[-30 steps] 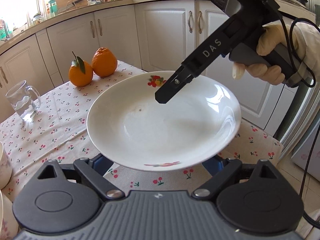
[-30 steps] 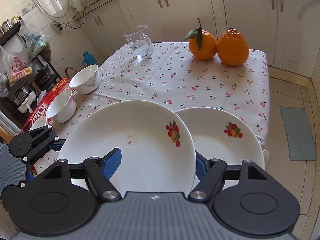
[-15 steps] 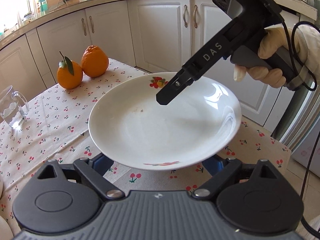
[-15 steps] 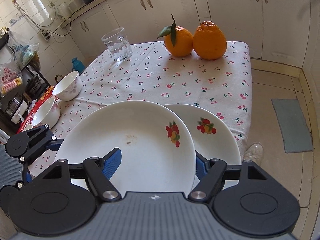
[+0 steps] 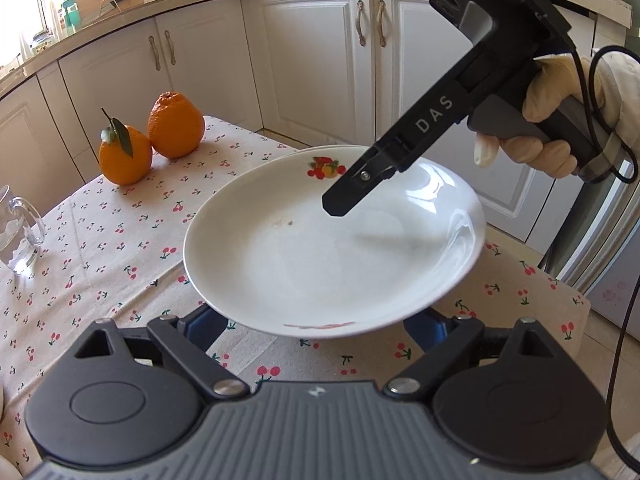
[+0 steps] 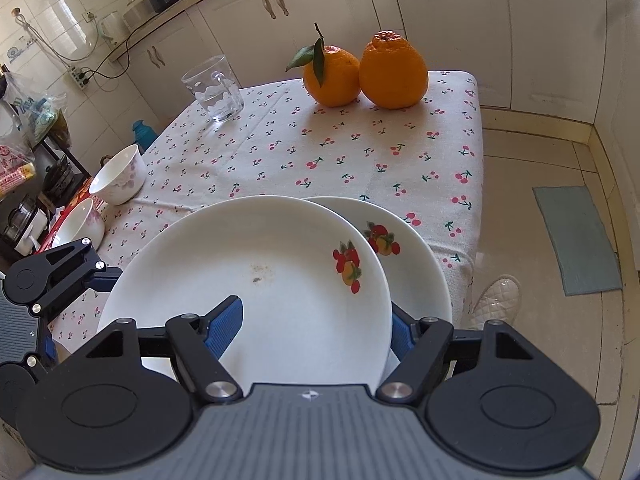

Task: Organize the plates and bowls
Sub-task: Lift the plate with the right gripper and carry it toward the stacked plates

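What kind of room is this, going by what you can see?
Most likely a home kitchen. White cabinets run under a countertop crowded with bottles and containers, and a table with a cherry-print tablecloth holds plates, bowls, a glass mug and two oranges.

"DAS" on right gripper point(image 5: 348, 204)

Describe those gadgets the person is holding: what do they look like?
Each is a black pistol-grip tool with a ribbed grey body, two round black discs, silver pivots and blue ribbed finger pads. The right gripper carries white "DAS" lettering and trails a black cable. The hand holding it wears a cream glove and a pale sleeve.
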Demonstrator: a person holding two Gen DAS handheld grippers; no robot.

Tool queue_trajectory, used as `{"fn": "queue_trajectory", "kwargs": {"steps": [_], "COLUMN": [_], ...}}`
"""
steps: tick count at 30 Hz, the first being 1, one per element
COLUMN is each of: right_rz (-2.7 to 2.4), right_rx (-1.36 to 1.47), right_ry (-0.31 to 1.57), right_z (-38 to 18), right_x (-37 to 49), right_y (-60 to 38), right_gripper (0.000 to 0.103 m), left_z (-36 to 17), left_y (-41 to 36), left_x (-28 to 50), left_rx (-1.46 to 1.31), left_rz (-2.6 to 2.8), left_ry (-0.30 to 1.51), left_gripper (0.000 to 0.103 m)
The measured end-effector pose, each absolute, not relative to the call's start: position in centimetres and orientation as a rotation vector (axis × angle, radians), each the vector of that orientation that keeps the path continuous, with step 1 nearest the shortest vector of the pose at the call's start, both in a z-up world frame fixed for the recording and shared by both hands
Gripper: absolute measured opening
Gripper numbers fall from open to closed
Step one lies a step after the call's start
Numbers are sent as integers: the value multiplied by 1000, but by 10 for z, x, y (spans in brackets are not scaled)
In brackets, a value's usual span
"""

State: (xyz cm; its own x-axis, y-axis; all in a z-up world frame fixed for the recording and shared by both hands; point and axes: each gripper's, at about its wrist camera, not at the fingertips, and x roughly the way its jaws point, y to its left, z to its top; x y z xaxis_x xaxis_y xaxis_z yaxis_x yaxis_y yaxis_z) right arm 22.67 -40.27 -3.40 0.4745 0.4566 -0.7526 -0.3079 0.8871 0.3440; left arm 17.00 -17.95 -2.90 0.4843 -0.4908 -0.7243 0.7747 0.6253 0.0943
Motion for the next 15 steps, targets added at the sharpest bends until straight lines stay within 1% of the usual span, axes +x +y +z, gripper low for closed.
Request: {"fn": "queue_trajectory", "kwargs": {"steps": [15], "right_rz": [439], "right_rx": [196], "right_ry": [970], "right_z": [-35], "right_x": [208], "right_y": [-416], "right_gripper": [79], "left_z": [-29], "left_y": [-180], "left_x": [169], "left_rx": [457], "left_rz": [-841], "left_ry": [711], "left_gripper": [94]}}
